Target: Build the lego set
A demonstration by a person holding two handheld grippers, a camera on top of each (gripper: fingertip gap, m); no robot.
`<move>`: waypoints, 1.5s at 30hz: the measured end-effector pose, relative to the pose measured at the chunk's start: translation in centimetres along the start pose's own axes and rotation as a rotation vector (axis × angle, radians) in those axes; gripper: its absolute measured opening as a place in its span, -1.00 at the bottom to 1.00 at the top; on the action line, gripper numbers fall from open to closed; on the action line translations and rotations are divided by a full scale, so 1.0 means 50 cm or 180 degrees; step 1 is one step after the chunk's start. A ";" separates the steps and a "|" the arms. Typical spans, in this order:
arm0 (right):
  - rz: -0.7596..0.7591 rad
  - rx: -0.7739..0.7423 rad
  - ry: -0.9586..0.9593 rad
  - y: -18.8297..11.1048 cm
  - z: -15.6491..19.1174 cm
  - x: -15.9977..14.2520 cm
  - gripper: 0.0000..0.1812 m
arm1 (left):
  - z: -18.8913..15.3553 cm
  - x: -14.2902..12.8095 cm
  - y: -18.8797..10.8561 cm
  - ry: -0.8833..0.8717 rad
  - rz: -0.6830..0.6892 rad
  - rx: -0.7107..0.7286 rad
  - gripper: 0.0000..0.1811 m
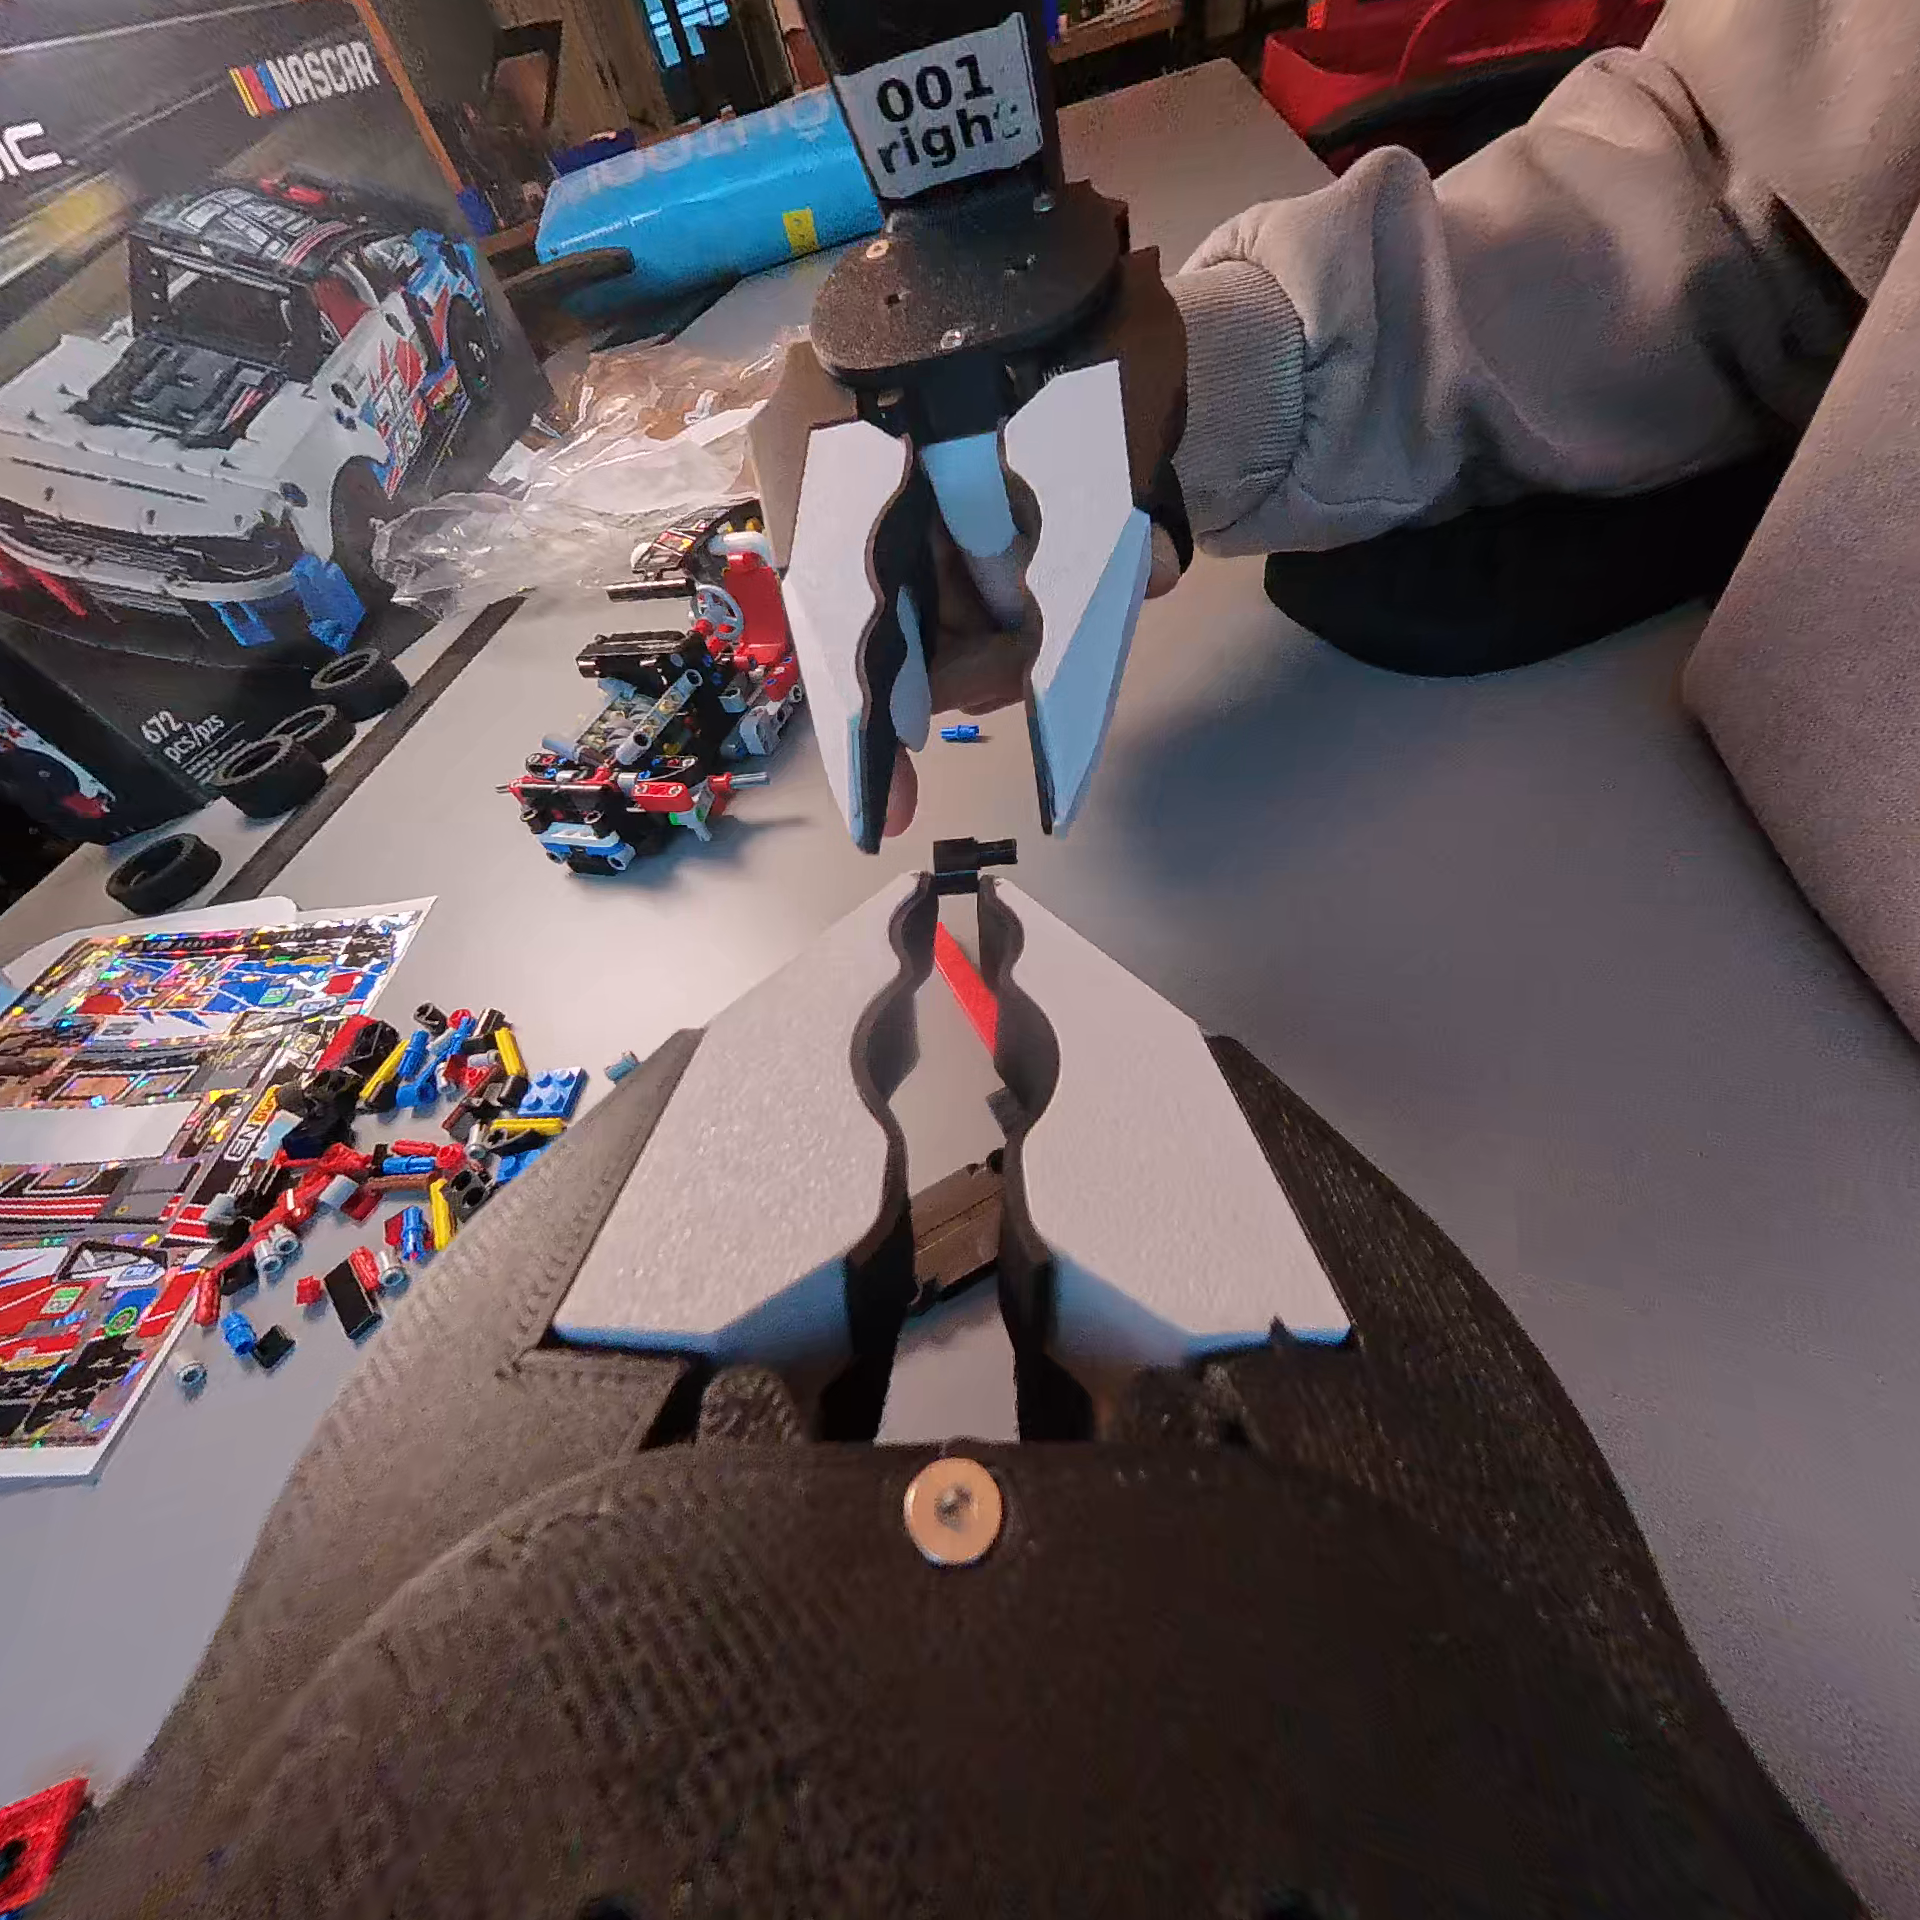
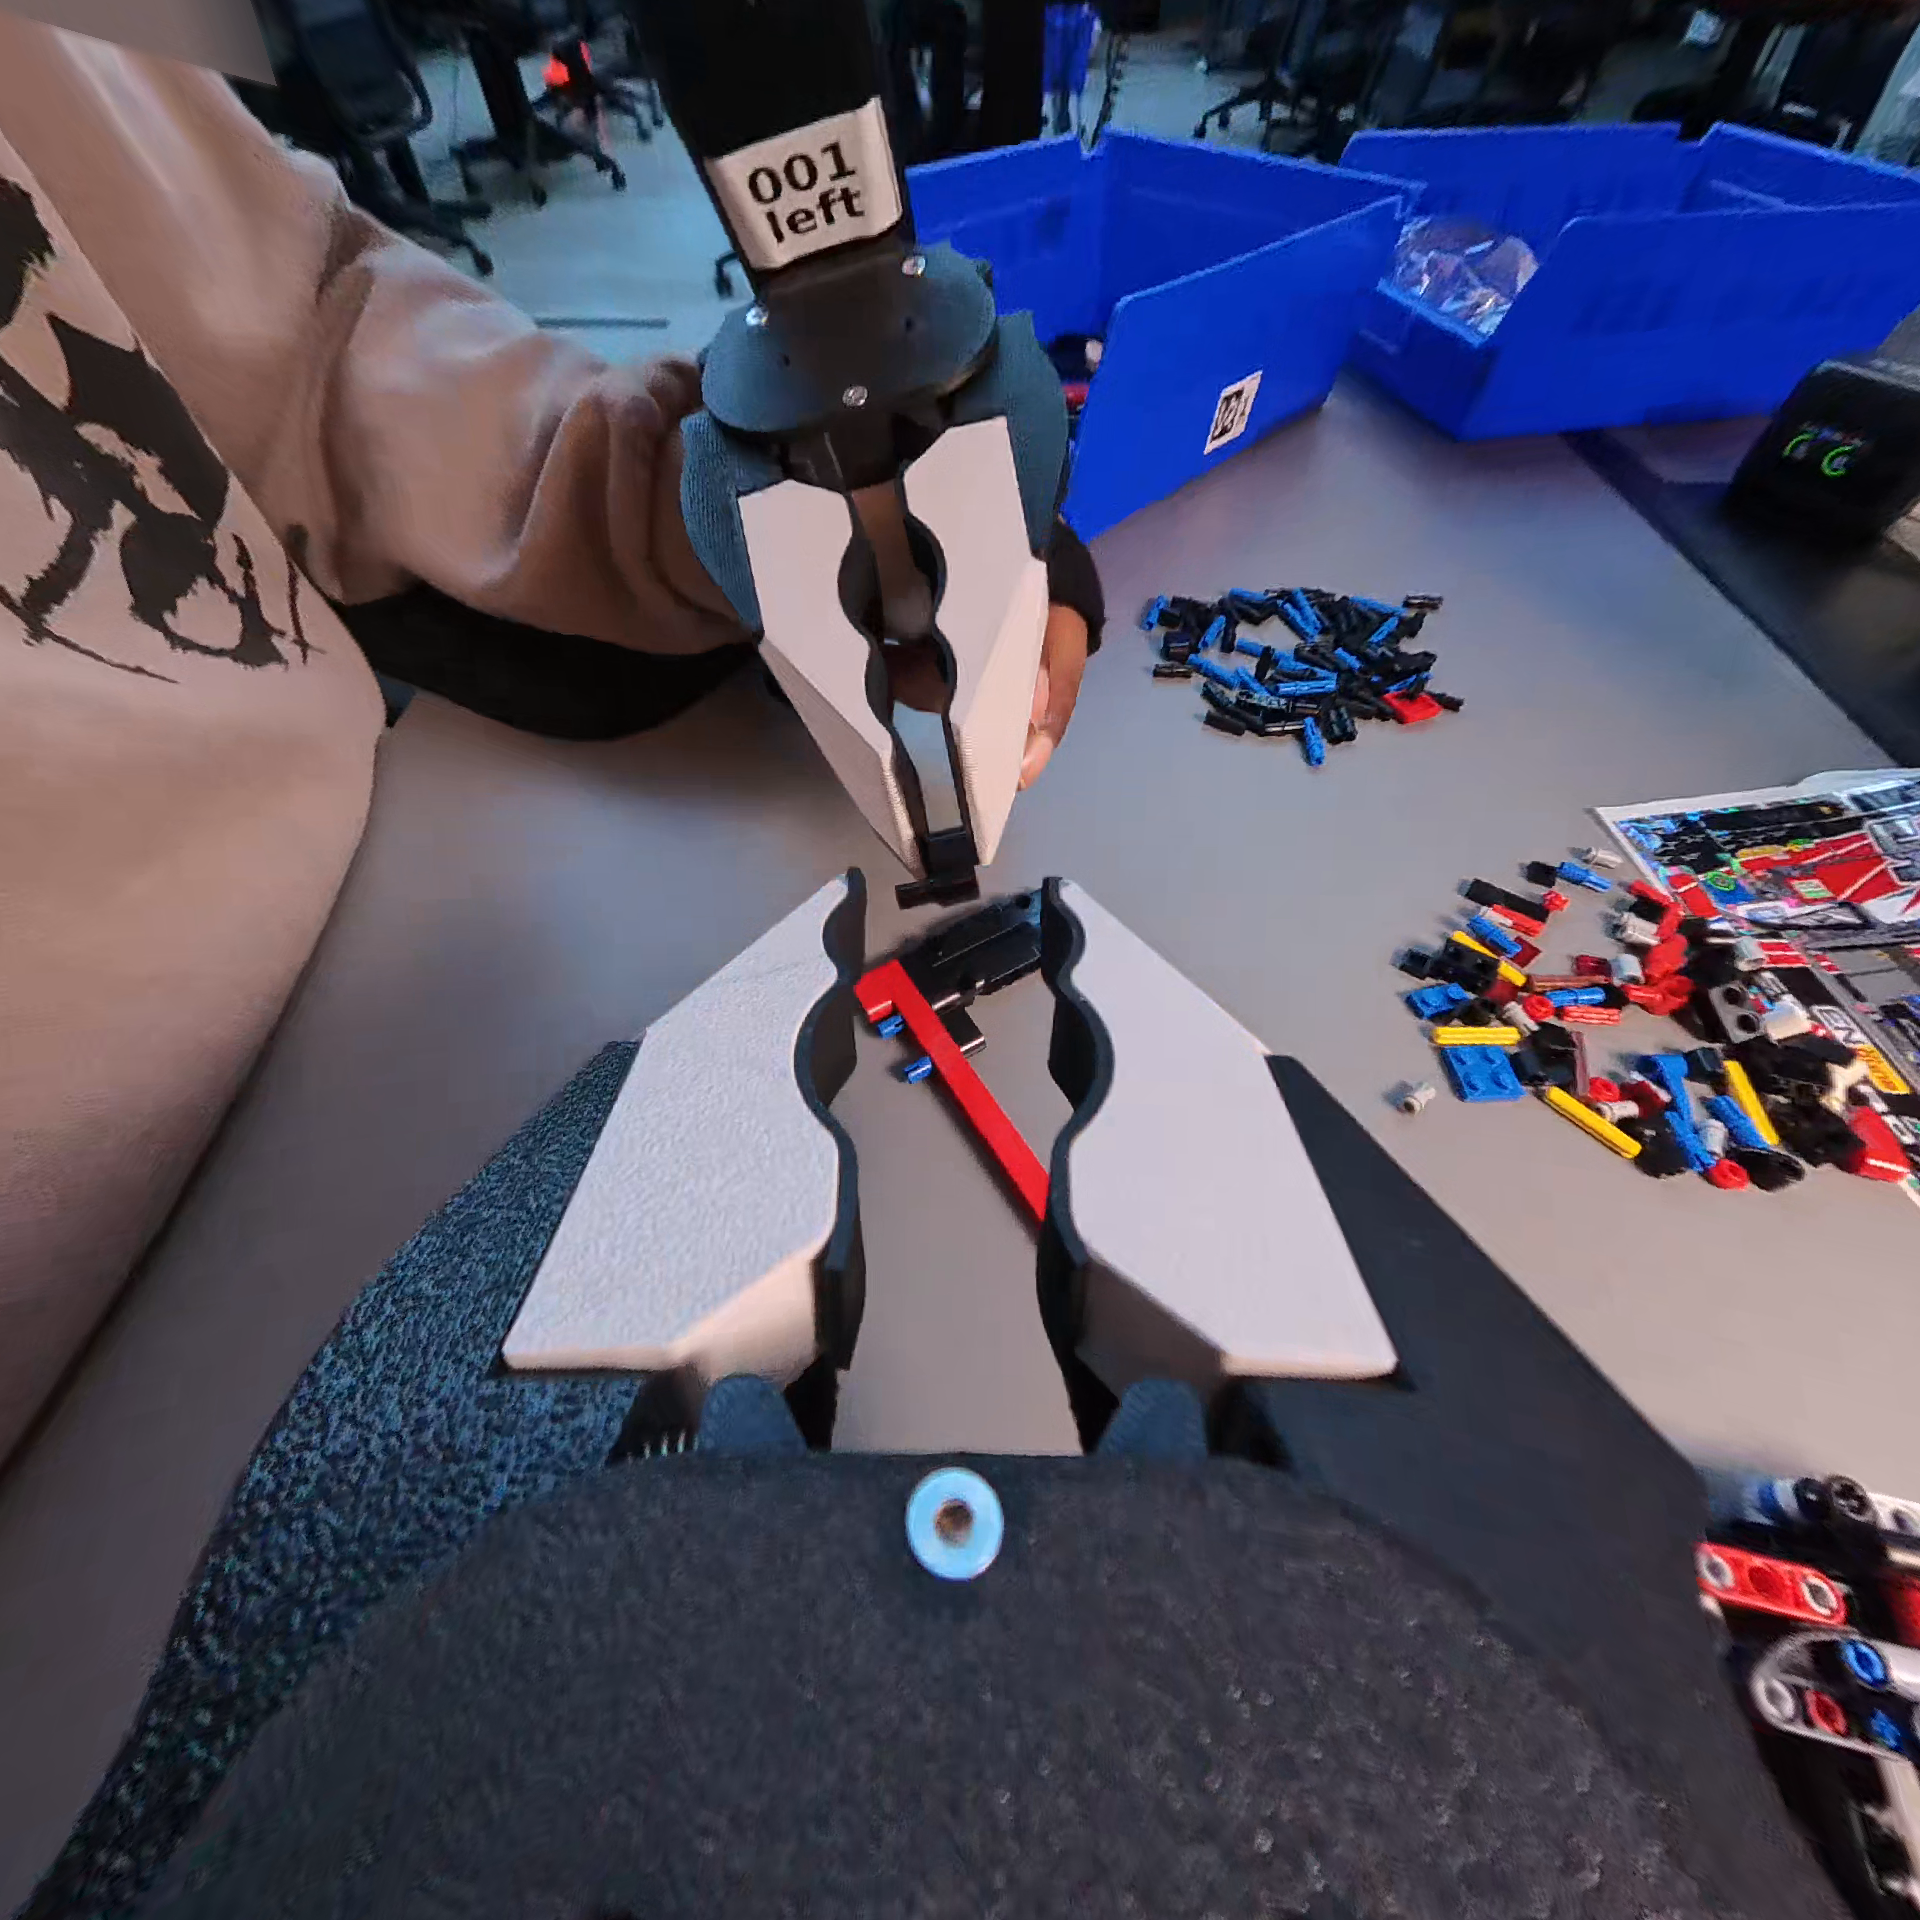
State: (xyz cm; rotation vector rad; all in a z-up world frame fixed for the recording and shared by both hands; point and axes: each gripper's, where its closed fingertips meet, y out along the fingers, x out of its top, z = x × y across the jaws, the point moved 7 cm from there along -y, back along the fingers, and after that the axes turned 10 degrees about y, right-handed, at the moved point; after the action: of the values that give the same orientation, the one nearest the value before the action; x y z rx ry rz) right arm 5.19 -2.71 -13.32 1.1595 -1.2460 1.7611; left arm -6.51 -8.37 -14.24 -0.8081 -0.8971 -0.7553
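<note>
Above the grey table point(image 2: 1351, 1299), the left gripper point(image 1: 948, 883) pinches a small black connector point(image 1: 971, 857); the right gripper point(image 2: 951, 883) gapes wide around the red-and-black subassembly point(image 2: 956, 997). Misalignment could drop the connector.

This looks like an office-style lab or workroom. Rolling office chairs point(image 2: 457, 135) stand on an open floor behind a long grey table point(image 2: 1455, 1299). Blue plastic storage bins point(image 2: 1621, 312) line the table's far edge, and a dark device with small green lights point(image 2: 1829, 457) sits near them.
</note>
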 end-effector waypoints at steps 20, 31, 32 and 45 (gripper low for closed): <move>0.1106 -0.0269 -0.0398 0.025 -0.062 -0.052 -0.86 | 0.009 -0.096 -0.028 -0.1305 0.1375 -0.0338 -0.30; 0.1531 -0.0132 -0.0503 0.029 -0.027 -0.087 -0.86 | -0.003 -0.113 -0.004 -0.0970 0.1349 -0.0292 -0.40; 0.1578 -0.0115 -0.0491 0.028 -0.019 -0.091 -0.86 | 0.000 -0.114 -0.004 -0.0932 0.1313 -0.0262 -0.41; 0.2038 -0.0430 -0.0064 -0.059 -0.033 -0.124 -0.84 | 0.019 -0.119 -0.017 -0.0915 0.1340 -0.0061 -0.53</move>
State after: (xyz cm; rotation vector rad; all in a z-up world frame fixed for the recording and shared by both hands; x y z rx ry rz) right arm 9.67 -0.44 -18.29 0.7404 -1.8600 2.0620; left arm -10.06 -6.66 -18.89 -1.0977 -0.9323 -0.2825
